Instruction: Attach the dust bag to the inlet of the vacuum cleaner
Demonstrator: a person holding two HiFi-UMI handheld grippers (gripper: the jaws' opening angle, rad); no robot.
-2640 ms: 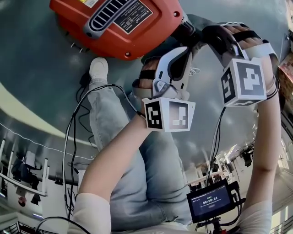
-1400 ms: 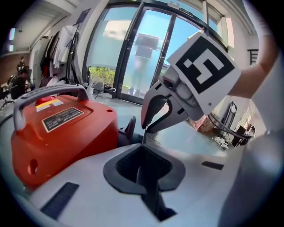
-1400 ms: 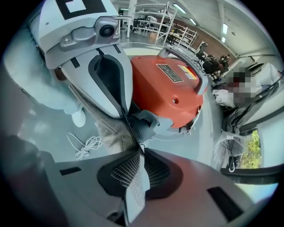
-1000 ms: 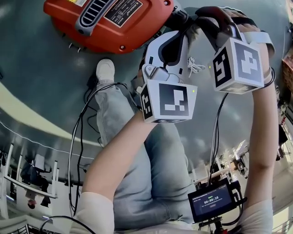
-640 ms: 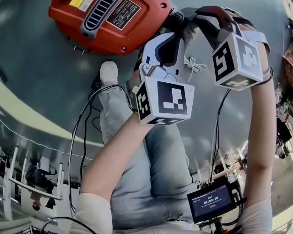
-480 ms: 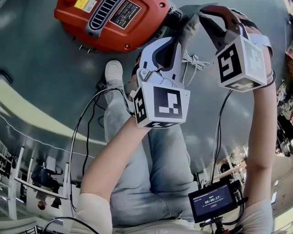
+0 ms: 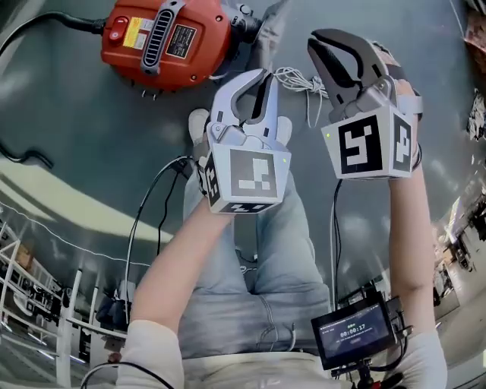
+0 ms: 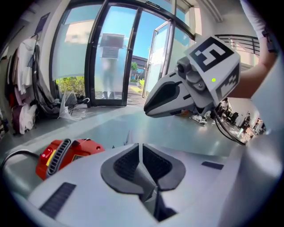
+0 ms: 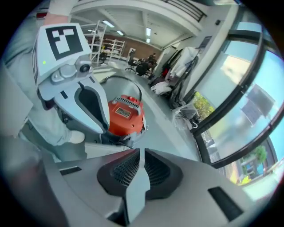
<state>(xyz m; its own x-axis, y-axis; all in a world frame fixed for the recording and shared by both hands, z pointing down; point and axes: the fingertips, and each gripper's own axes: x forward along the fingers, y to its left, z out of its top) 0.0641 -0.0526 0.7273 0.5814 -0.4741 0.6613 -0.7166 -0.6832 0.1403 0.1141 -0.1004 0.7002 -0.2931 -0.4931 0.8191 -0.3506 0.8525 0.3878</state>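
Note:
The red vacuum cleaner [image 7: 163, 42] lies on the grey floor at the upper left, and also shows in the left gripper view [image 8: 62, 155] and the right gripper view [image 9: 125, 116]. The grey dust bag [image 7: 268, 34] hangs from its right end, down behind my left gripper [image 7: 254, 80]. A white drawstring [image 7: 300, 80] lies between the grippers. My left gripper [image 8: 140, 153] is shut on a fold of grey bag fabric. My right gripper [image 7: 326, 45] is raised at the right, and in its own view the right gripper [image 9: 141, 162] is shut on a pale strip of the dust bag [image 9: 111, 150].
A black power cord [image 7: 45, 23] runs from the vacuum across the floor to the left. The person's legs and a white shoe [image 7: 199, 121] are under the grippers. Black cables [image 7: 152, 205] hang beside the legs. A small monitor [image 7: 355, 330] sits at the lower right. Glass doors [image 8: 111, 57] stand behind.
Both grippers have drawn back from the vacuum's inlet end toward the person. The vacuum now sits smaller and farther up and left, with more of the bag and drawstring showing.

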